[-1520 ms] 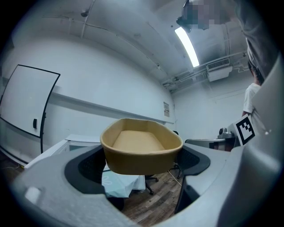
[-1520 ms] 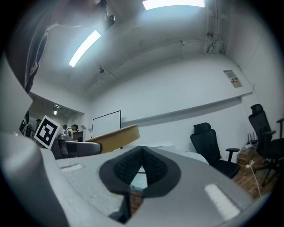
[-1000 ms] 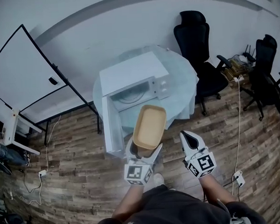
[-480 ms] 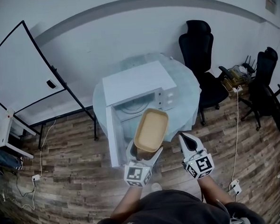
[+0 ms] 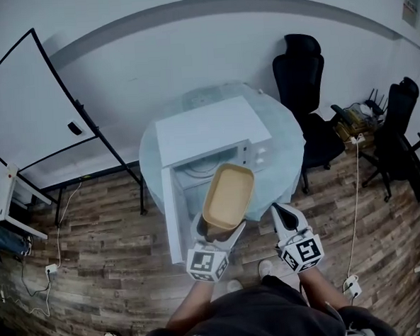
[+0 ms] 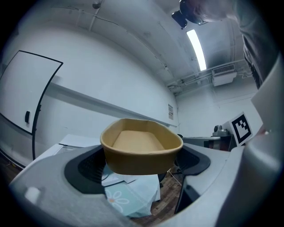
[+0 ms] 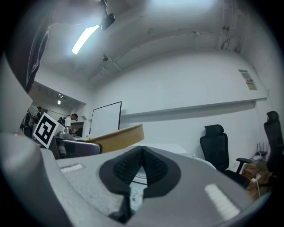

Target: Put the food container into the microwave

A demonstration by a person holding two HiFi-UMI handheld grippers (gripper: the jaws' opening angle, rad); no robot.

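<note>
Head view: microwave (image 5: 209, 129) sits on a round table (image 5: 284, 135) with a pale cloth. Its door (image 5: 172, 217) is swung open on the microwave's left side, cavity exposed. Left gripper (image 5: 219, 228) is just in front of the microwave opening, pinching the near end of the tan food container (image 5: 228, 195). The container is in the air, tilted up toward the cavity, its far end over the table edge right at the microwave front, not inside. Right gripper (image 5: 283, 214) is to the right of the container, in front of the microwave's control-panel side, holding nothing. Whiteboard (image 5: 31, 116) is well left of the microwave, and two black office chairs (image 5: 301, 74) are to its right.

Left gripper view: jaws clamp the food container (image 6: 142, 150) from both sides, with a dark pad (image 6: 87, 171) against its wall. The container is empty and open-topped. Floral cloth (image 6: 129, 196) shows below it.

Right gripper view: jaws pressed together, ribbed pads (image 7: 133, 167) meeting at the centre, nothing between them. The container's rim (image 7: 120, 135) shows at left, and an office chair (image 7: 215, 142) at right.
</note>
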